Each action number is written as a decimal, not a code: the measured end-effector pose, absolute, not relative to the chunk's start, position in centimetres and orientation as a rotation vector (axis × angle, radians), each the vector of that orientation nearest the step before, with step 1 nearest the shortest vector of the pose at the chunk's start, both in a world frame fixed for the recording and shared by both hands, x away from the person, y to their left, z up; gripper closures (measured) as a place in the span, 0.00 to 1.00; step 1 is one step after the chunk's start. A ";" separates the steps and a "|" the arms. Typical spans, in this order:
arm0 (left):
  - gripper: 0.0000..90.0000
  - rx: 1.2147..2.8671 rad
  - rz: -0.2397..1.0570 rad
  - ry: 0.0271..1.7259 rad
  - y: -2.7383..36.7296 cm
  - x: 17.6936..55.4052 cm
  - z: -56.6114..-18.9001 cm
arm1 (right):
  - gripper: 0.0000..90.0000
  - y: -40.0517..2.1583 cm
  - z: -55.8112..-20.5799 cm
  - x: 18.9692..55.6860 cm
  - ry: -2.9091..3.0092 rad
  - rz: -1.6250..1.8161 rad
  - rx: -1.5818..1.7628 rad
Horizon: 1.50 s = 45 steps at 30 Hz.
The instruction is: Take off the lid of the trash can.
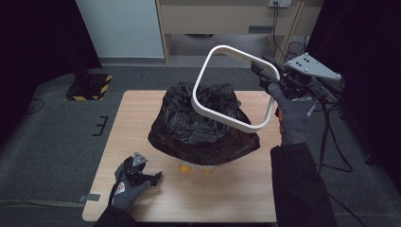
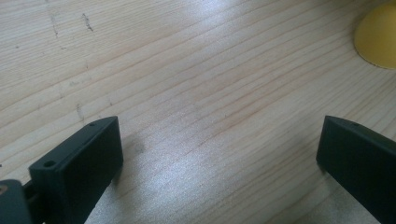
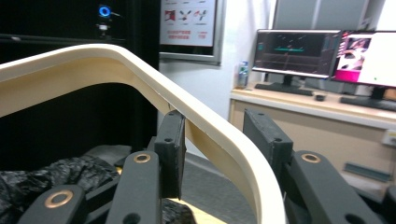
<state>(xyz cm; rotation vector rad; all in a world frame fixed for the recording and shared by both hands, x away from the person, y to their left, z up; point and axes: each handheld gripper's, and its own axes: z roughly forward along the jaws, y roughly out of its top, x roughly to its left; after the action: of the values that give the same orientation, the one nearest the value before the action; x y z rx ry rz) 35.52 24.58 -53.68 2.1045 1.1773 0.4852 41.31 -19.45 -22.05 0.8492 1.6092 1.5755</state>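
A crumpled black plastic bag (image 1: 189,132) stands in the middle of the wooden table (image 1: 236,198), covering whatever is under it. Above it, tilted in the air, is a white rounded-square ring (image 1: 200,78). My right gripper (image 1: 264,71) is shut on the ring's far right corner. The right gripper view has the ring (image 3: 140,65) running between that gripper's (image 3: 212,140) two jaws, with the bag (image 3: 42,177) low at the left. My left gripper (image 1: 153,177) rests at the table's front left, open. In its own view it (image 2: 219,144) has bare wood between the jaws.
Small orange-yellow pieces (image 1: 185,168) peek out under the bag's front edge, and one (image 2: 378,42) is ahead of the left gripper. A black-and-yellow striped base (image 1: 90,85) stands on the floor at the far left. Cables (image 1: 331,142) hang at the right. Monitors (image 3: 299,53) sit on a desk.
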 end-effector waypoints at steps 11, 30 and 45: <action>0.00 2.108 0.485 1.180 24.6 35.6 -53.7 | 0.67 -23.6 -23.2 39.9 1.526 1.549 0.927; 0.00 2.103 0.488 1.188 24.5 35.6 -53.7 | 0.67 -27.4 -25.5 39.0 1.373 1.495 1.009; 0.00 2.103 0.489 1.189 24.5 35.6 -53.7 | 0.67 -29.4 -28.9 39.5 1.280 1.433 1.118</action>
<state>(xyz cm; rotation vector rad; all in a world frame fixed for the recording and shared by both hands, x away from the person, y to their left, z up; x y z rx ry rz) 35.56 24.48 -53.68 2.1026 1.1892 0.4889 39.47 -29.38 -28.87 1.1176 1.2796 1.4333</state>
